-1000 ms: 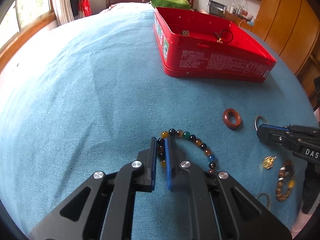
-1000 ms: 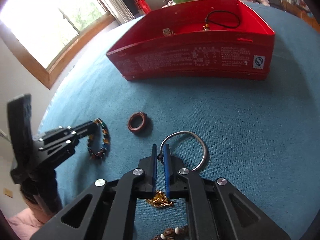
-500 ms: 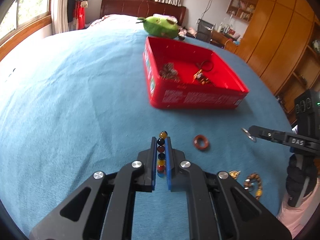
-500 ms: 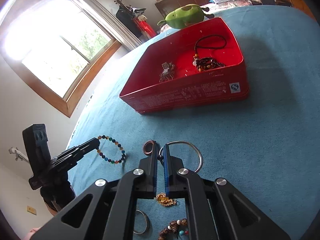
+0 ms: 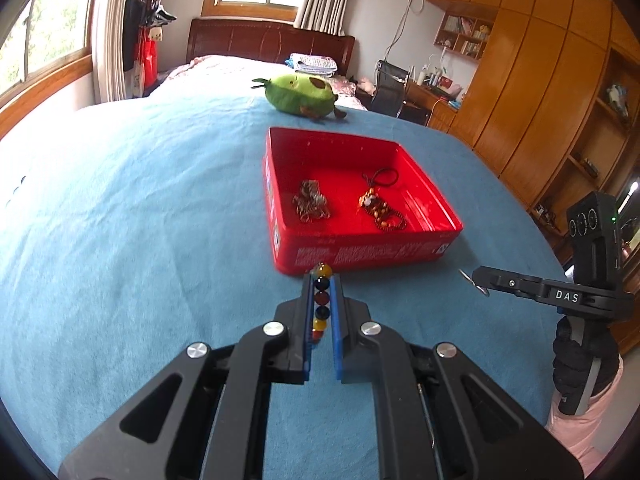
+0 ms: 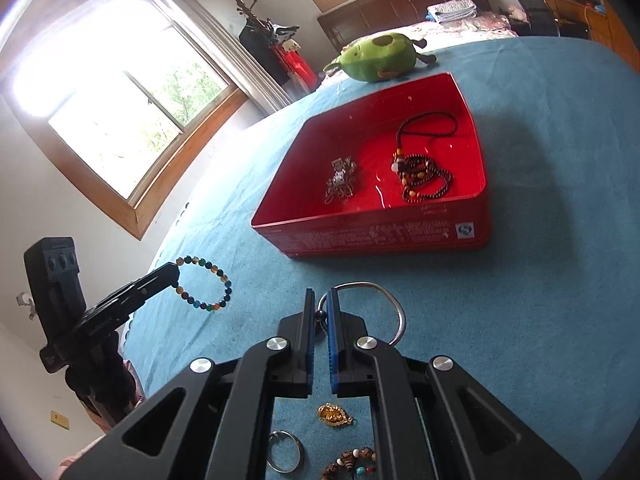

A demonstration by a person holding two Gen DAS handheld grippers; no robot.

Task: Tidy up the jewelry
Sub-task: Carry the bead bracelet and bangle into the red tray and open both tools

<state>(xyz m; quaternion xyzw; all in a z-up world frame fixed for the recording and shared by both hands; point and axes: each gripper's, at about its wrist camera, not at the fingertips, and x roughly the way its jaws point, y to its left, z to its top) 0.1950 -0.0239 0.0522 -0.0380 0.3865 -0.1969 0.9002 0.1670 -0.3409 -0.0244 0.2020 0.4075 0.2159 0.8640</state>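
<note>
the left claw (image 5: pixel 322 280) is closed on a bead bracelet (image 6: pixel 208 280), which hangs clear of the blue cloth (image 5: pixel 140 220) from its tips. the right claw (image 6: pixel 318 298) is closed on a silver bangle (image 6: pixel 384 300), whose loop curves out to the right of its fingers. just ahead of both claws sits the red tin (image 5: pixel 360 256), open, with a silver chain (image 5: pixel 312 202) on its left side and a brown bead necklace (image 6: pixel 424 176) on its right. below the right claw, on the cloth, lie a gold charm (image 6: pixel 335 414), a silver ring (image 6: pixel 286 450) and part of a mixed bead string (image 6: pixel 352 462). beyond the tin lies a green plush (image 5: pixel 302 94). a gloved hand (image 5: pixel 582 360) grips the right claw's handle.
</note>
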